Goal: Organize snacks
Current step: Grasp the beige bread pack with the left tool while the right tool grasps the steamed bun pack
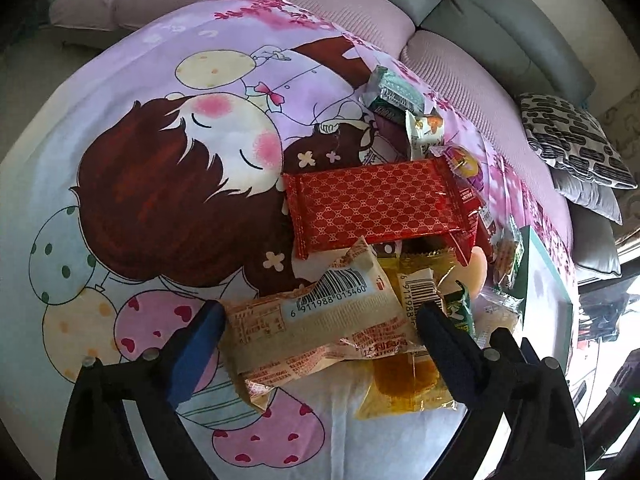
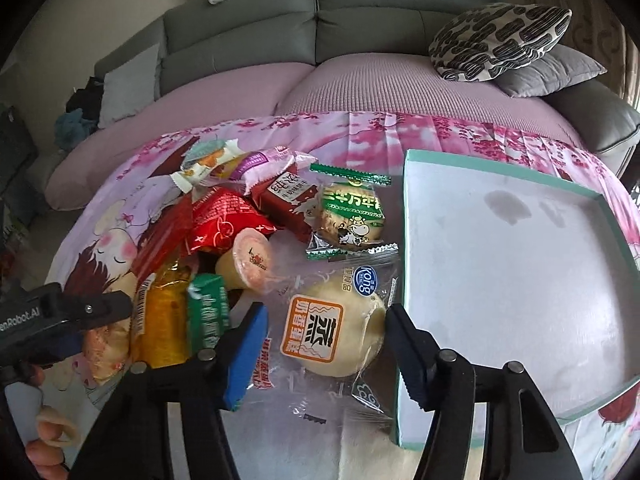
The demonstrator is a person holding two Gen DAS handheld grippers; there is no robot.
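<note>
Both hands are going in for a grab at once here. The right gripper (image 2: 324, 344) is straddling the steamed cake pack (image 2: 336, 332), a clear wrapper w/ a pale round bun inside, sitting right beside the teal box (image 2: 404, 280) on the cartoon cloth (image 2: 120, 208). Jaws are partway together, blue pad on the crinkly film at one side, black one right at the bun's edge. Can't tell if they're actually biting yet, so I'm calling it not clamped.

The left gripper (image 1: 320, 320) is bracketing the beige barcode pack (image 1: 320, 316), jaws wide apart, pads just at each end of it but not squeezing afaict. That pack is lying on top of a yellow pack (image 1: 404, 376) and just below the red patterned pack (image 1: 376, 204).

Tips imo:
- right side: be closing on the bun itself, not only the loose film, or it's slipping out mid lift. Go gentle tho, that thing looks squishy.
- box wall is touching close to the black finger, so be lifting up before swinging over the rim.
- left side: pack is long, so gripping it across the middle is prob keeping it from drooping. Watch the green pack (image 1: 464, 312) next to the far finger, easy to be snagging that too.
- box is empty atm, so plenty of room, be starting at a corner.
</note>
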